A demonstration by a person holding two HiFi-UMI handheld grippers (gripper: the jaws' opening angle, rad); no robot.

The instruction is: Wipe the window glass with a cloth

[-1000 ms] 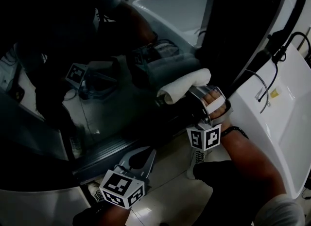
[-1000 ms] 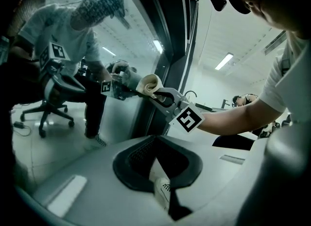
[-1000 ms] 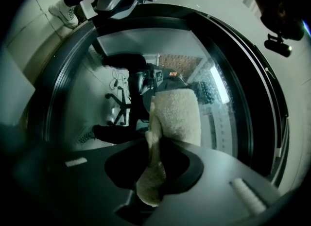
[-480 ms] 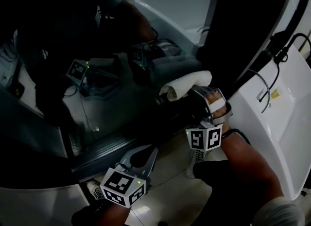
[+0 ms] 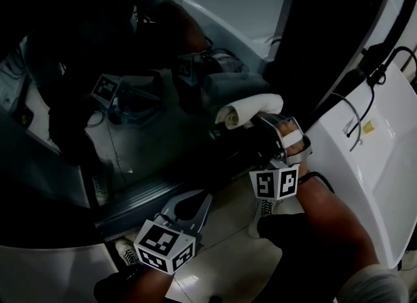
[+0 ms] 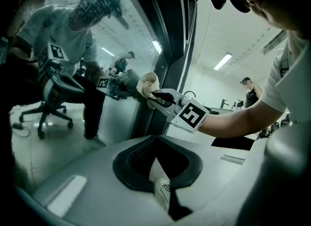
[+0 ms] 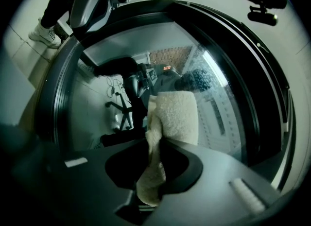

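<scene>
Glass: big dark window glass, shiny like a mirror | room: pale tile floor, white curved panel, long ceiling lights | cloth: cream fluffy cloth pressed on the glass, pinched tight by right gripper | left gripper: jaws together, holding nothing, low by the floor | marks: black-and-white square patterns on marker cube
</scene>
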